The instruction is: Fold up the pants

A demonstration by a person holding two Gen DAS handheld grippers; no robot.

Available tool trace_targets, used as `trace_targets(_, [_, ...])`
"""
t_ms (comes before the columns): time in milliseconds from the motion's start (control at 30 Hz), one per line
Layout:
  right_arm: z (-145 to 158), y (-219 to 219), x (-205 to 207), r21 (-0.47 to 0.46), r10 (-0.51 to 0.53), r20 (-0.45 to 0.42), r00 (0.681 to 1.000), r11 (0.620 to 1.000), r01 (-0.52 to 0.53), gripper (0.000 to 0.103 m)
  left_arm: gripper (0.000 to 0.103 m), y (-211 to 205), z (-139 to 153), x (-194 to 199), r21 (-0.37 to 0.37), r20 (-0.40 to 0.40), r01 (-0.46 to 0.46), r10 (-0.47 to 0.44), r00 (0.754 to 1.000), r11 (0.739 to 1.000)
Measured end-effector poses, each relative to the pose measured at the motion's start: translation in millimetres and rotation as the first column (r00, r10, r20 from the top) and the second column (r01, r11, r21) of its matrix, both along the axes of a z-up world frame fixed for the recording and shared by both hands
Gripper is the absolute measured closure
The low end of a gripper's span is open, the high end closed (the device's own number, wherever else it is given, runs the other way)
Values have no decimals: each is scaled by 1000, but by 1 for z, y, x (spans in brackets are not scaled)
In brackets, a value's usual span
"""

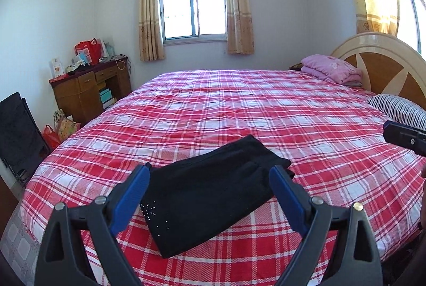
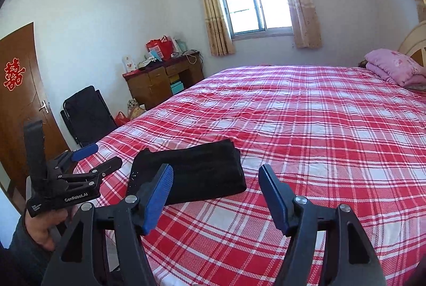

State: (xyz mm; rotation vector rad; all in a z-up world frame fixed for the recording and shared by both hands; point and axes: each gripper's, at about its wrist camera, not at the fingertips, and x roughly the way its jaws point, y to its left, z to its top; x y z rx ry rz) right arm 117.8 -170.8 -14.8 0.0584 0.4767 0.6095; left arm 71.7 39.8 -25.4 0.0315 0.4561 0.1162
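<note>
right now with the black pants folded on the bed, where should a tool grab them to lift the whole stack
Take the pants at the thick folded edge nearest the bed's foot, coming in low from that side with one finger under the stack and one on top. They lie flat as a compact layered rectangle, so pinching all layers there likely keeps the fold together. Both tools, left and right, are open and clear.

A big bed in a sunny room

The bed point(image 1: 239, 104) had a red checked sheet. A folded pink blanket point(image 1: 331, 68) and a striped pillow point(image 1: 396, 108) lay at its head end. A brown desk point(image 2: 162, 78) with red bags point(image 2: 159, 47) stood by the window point(image 1: 193, 10). A black chair point(image 2: 86, 115) stood near the door point(image 2: 18, 88).
</note>
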Motion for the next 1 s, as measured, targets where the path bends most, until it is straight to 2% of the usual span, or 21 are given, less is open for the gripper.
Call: trace_targets(1000, [0, 4, -1, -25, -11, 16, 1000, 1000, 11, 34, 7, 1, -4, 3, -1, -15, -13, 13, 1000, 1000])
